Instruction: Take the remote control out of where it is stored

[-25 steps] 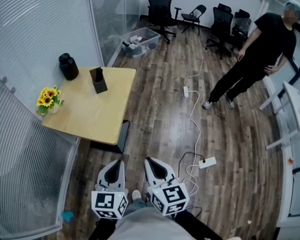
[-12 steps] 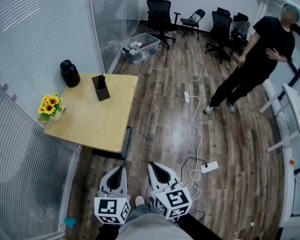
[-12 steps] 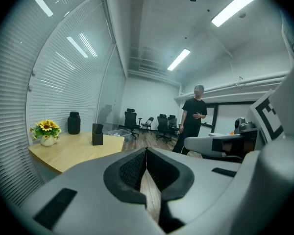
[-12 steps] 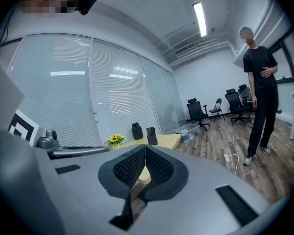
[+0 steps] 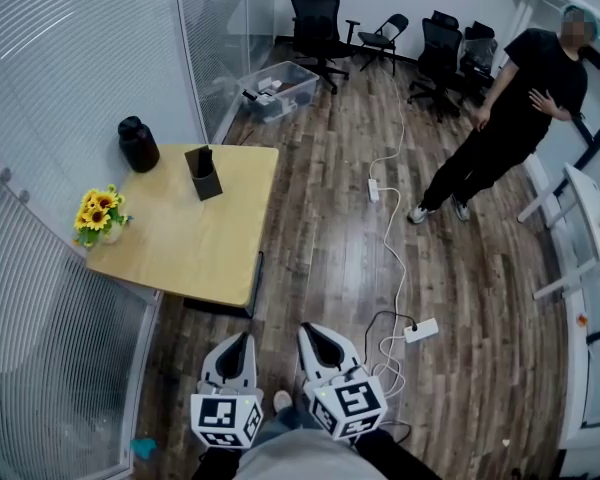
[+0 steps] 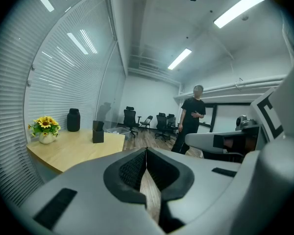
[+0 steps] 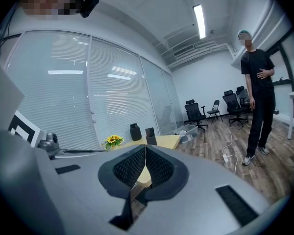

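Note:
A black holder (image 5: 204, 175) stands on the far part of the wooden table (image 5: 185, 243), with a dark slim remote control (image 5: 205, 157) upright in it. The holder (image 6: 98, 132) shows far ahead in the left gripper view, and the holder (image 7: 150, 136) again in the right gripper view. My left gripper (image 5: 243, 337) and right gripper (image 5: 307, 329) hang side by side low in the head view, short of the table's near edge. Both are shut with nothing between the pads, as the left gripper (image 6: 146, 151) and the right gripper (image 7: 145, 147) show in their own views.
A black jar (image 5: 139, 144) and a pot of sunflowers (image 5: 98, 213) share the table. Glass walls with blinds (image 5: 70, 78) run along the left. A white cable with a power strip (image 5: 421, 329) lies on the floor. A person (image 5: 510, 108) stands at right, with office chairs (image 5: 315, 23) and a plastic box (image 5: 277, 86) behind.
The view has crept slightly towards the table, the two grippers with it. The standing person has brought a hand up to the torso. Both grippers stay shut.

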Action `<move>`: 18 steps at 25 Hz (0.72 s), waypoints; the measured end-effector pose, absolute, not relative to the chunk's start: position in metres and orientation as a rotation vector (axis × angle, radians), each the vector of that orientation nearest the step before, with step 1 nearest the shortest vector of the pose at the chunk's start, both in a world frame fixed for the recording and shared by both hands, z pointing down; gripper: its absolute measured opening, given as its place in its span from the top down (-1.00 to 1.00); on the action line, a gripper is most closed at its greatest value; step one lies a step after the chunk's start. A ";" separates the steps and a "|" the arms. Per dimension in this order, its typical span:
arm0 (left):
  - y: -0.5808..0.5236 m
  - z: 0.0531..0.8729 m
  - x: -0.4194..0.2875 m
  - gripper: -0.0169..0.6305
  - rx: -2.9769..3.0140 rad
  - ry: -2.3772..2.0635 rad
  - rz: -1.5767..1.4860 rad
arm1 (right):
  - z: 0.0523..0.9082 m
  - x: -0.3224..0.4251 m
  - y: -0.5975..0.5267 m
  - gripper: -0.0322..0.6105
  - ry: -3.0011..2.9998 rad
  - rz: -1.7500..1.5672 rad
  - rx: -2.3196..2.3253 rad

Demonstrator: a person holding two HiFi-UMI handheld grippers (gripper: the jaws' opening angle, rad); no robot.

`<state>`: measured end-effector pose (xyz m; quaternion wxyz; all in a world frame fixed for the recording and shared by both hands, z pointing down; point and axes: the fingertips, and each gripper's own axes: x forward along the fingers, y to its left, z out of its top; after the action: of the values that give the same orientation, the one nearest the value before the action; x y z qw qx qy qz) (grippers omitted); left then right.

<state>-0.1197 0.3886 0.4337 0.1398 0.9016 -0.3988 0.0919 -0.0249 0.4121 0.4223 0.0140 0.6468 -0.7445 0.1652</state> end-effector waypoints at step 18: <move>0.261 0.437 -0.040 0.92 2.595 -1.264 0.289 | 0.434 0.069 0.283 0.89 -2.348 0.518 1.981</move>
<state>-0.0402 0.2609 0.4371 0.1201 0.8880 -0.4326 0.0990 0.0694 0.2829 0.4337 0.0129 0.6358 -0.7537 0.1662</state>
